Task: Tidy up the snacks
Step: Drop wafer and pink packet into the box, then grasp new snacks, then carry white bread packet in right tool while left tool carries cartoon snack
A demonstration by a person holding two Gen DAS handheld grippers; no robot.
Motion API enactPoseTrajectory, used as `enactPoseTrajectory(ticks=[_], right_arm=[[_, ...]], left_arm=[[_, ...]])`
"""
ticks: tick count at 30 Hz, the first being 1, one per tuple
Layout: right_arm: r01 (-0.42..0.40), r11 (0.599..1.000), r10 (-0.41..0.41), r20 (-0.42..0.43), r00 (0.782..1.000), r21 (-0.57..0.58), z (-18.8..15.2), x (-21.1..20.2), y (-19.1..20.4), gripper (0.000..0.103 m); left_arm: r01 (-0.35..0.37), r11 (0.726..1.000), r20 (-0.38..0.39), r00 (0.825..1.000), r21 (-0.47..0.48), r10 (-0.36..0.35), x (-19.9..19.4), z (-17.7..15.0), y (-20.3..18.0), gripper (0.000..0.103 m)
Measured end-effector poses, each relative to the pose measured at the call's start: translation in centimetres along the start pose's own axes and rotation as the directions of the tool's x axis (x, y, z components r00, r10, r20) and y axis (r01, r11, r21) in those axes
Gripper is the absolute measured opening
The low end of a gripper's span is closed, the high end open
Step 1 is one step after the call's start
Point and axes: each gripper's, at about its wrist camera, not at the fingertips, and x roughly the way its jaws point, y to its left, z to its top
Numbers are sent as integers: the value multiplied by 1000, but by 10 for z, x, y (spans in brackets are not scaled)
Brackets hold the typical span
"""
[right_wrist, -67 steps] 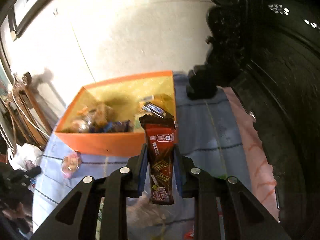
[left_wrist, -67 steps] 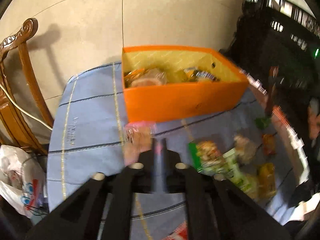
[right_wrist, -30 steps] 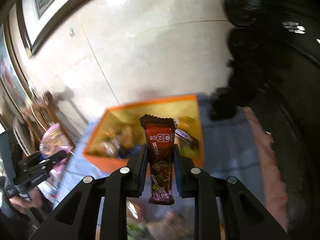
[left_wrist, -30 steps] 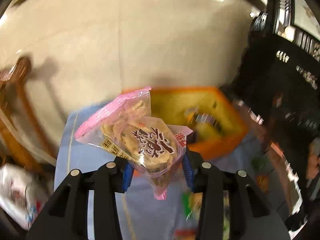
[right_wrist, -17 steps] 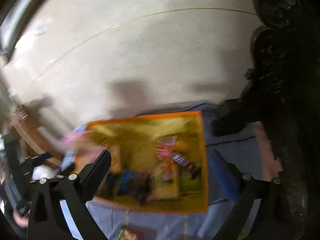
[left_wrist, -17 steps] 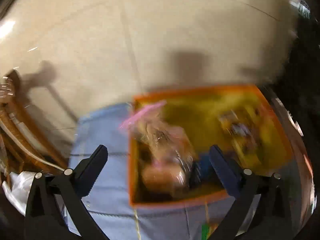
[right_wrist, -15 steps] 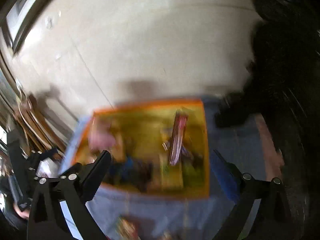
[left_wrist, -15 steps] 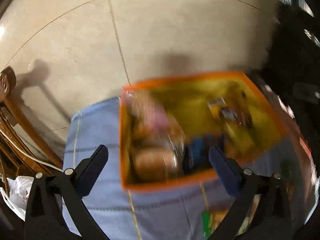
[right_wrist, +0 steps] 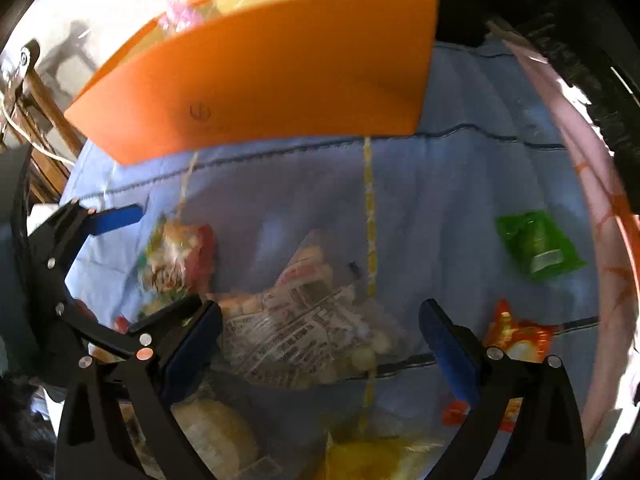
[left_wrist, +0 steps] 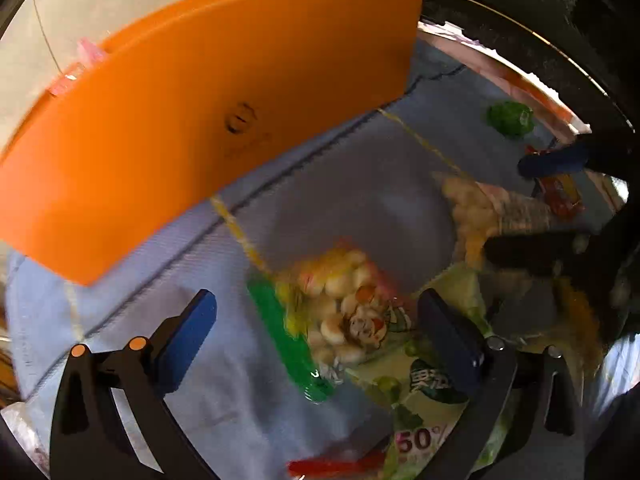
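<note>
Hovering over loose snack packets, both grippers are standing wide and grasping nothing.
The left gripper (left_wrist: 316, 330) is framing a green-edged clear bag of pale puffs (left_wrist: 340, 320); the right gripper (right_wrist: 320, 340) is framing a clear printed packet (right_wrist: 296, 328). Both packets are lying on the blue quilted cloth (right_wrist: 432, 184) near the orange rectangular box (right_wrist: 264, 76).

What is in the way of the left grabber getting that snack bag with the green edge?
Nothing visible. The left gripper is open right over the green-edged snack bag, which lies on the blue cloth with no other packet on top of it.
</note>
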Motion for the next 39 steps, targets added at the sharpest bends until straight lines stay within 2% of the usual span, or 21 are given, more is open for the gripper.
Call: enactPoseTrajectory(ticks=[1, 3, 4, 5, 6, 7, 9, 11, 13, 17, 19, 23, 26, 28, 30, 31, 33, 35, 37, 39], right_arm=[[17, 1000, -16, 9, 1000, -8, -3, 2, 1, 98], [38, 999, -38, 38, 999, 6, -11, 2, 0, 84], [30, 999, -31, 36, 999, 28, -14, -1, 0, 69], [45, 998, -46, 39, 998, 35, -16, -5, 2, 65], [65, 997, -67, 49, 997, 39, -18, -9, 3, 63], [80, 995, -83, 61, 995, 52, -20, -14, 4, 57], [65, 994, -72, 74, 995, 91, -24, -24, 1, 49], [70, 991, -81, 92, 993, 110, -26, -38, -5, 47], [78, 989, -92, 113, 989, 128, -29, -49, -11, 47], [18, 980, -49, 150, 987, 197, -30, -78, -25, 47], [-8, 978, -34, 197, 980, 209, -21, -92, -28, 47], [-37, 983, -23, 323, 946, 177, 3, -133, -26, 47], [-66, 990, 8, 412, 911, 127, 40, -151, -19, 47], [-37, 997, 2, 461, 887, 66, 71, -159, -12, 47], [26, 999, -39, 471, 881, 35, 103, -157, -7, 47], [25, 999, -34, 476, 879, 25, 120, -157, -5, 47], [-6, 1000, -4, 479, 878, 19, 152, -158, -6, 47], [8, 1000, -21, 495, 869, 28, 177, -162, -3, 47], [28, 1000, -30, 506, 862, 12, 192, -165, 1, 47], [37, 999, -32, 500, 865, 0, 205, -164, 5, 47]], left_arm=[[22, 999, -9, 1000, -24, -22, 8, 0, 4, 99], [12, 999, 5, 1000, -34, -12, 11, 0, 3, 96], [-4, 1000, -5, 1000, -29, 3, 11, -1, 1, 90], [-3, 1000, -9, 1000, -30, 2, 7, -2, -3, 76], [-4, 999, -16, 1000, -46, 4, 4, 3, -4, 67], [-10, 997, -27, 1000, -70, 8, 3, 5, -3, 58], [-9, 990, -43, 999, -140, 3, -14, 17, 0, 54], [-57, 986, -48, 998, -154, 50, -22, 16, 1, 51], [-115, 986, -18, 993, -120, 114, -35, 16, -1, 51], [-65, 975, 37, 997, -211, 75, -67, 22, 15, 51], [-43, 966, 97, 993, -255, 70, -96, 26, 26, 51], [-69, 962, 180, 976, -264, 120, -147, 38, 34, 51], [-105, 944, 207, 962, -314, 176, -173, 59, 50, 51], [-129, 923, 237, 945, -362, 225, -189, 77, 69, 51], [-138, 904, 249, 935, -405, 254, -197, 95, 88, 51], [-136, 896, 254, 931, -423, 262, -201, 106, 97, 51], [-131, 891, 262, 928, -434, 264, -202, 123, 104, 51], [-138, 891, 267, 924, -432, 273, -208, 134, 110, 51], [-143, 896, 274, 922, -420, 275, -209, 148, 112, 51], [-163, 894, 270, 917, -416, 293, -211, 153, 115, 51]])
